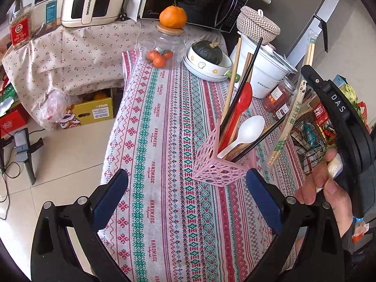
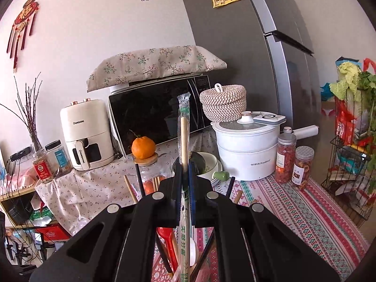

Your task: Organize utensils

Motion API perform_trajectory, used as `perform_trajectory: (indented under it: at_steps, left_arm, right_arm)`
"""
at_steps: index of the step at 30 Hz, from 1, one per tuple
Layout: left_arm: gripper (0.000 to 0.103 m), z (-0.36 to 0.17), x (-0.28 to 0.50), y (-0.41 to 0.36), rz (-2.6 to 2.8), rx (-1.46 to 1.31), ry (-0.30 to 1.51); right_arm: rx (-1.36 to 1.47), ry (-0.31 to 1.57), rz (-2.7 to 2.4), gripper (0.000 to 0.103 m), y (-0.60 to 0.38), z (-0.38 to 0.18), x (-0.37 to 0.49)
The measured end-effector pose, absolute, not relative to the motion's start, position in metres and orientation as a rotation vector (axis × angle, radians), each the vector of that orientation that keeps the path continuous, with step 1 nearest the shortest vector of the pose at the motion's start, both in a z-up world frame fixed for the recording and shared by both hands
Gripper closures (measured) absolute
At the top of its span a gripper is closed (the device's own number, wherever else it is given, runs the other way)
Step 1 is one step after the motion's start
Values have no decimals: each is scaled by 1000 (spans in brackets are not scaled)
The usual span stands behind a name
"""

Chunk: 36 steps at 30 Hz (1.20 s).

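Observation:
A pink perforated utensil holder (image 1: 221,169) stands on the patterned tablecloth (image 1: 169,141). In it are a red spoon (image 1: 242,103), a white spoon (image 1: 249,129), black chopsticks (image 1: 251,65) and wooden chopsticks (image 1: 235,75). My left gripper (image 1: 187,174) hangs open just in front of the holder, with nothing between its fingers. My right gripper (image 2: 185,171) is shut on a pair of wrapped bamboo chopsticks (image 2: 184,129), which it holds upright above the holder (image 2: 162,270). In the left wrist view the wrapped pair (image 1: 289,122) slants down to the holder's right, beside a person's hand (image 1: 324,188).
At the table's far end stand a glass jar (image 1: 164,49) with an orange on its lid, stacked bowls (image 1: 206,65) holding a squash, a white pot (image 2: 246,150) and spice jars (image 2: 285,157). A wire basket (image 2: 347,171) stands at the right. The floor (image 1: 70,155) lies to the left.

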<state>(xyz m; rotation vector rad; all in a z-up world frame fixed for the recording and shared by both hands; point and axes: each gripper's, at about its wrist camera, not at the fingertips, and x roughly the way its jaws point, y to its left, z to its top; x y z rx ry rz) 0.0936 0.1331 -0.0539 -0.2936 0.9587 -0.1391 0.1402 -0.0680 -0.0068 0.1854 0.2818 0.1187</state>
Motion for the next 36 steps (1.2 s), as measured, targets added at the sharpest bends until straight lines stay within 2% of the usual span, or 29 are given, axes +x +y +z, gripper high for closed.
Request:
perform_trajectory:
  at_steps: [3, 8, 14, 15, 16, 18, 20, 22, 24, 27, 31, 36]
  left_arm:
    - [7, -54, 95, 138, -110, -265, 954]
    - [7, -56, 100, 146, -82, -268, 954]
    - [7, -59, 104, 150, -52, -253, 956]
    - [7, -60, 104, 151, -49, -252, 957]
    - [7, -60, 103, 151, -45, -251, 957]
    - [7, -59, 101, 150, -45, -246, 956]
    - [7, -57, 98, 146, -48, -233, 950]
    - [7, -55, 95, 141, -49, -209, 943]
    - [7, -53, 90, 133, -40, -179, 935]
    - [7, -48, 83, 121, -32, -141, 921]
    - [7, -39, 69, 100, -22, -96, 907]
    - [7, -26, 50, 70, 17, 5, 882]
  right_arm:
    - [101, 219, 74, 98, -48, -13, 140]
    - [118, 197, 7, 98, -42, -25, 144]
    - [107, 261, 13, 96, -39, -48, 138]
    - [116, 269, 28, 93, -40, -49, 134]
    - [120, 275, 41, 85, -41, -49, 130]
    - [130, 278, 63, 76, -46, -42, 122]
    - [157, 289, 72, 72, -58, -31, 116]
    - [181, 303, 73, 60, -73, -19, 109]
    - [199, 329, 77, 54, -92, -8, 102]
    - [232, 380, 61, 31, -124, 4, 87]
    - [255, 482, 15, 14, -164, 14, 70]
    - [221, 560, -12, 7, -191, 19, 48]
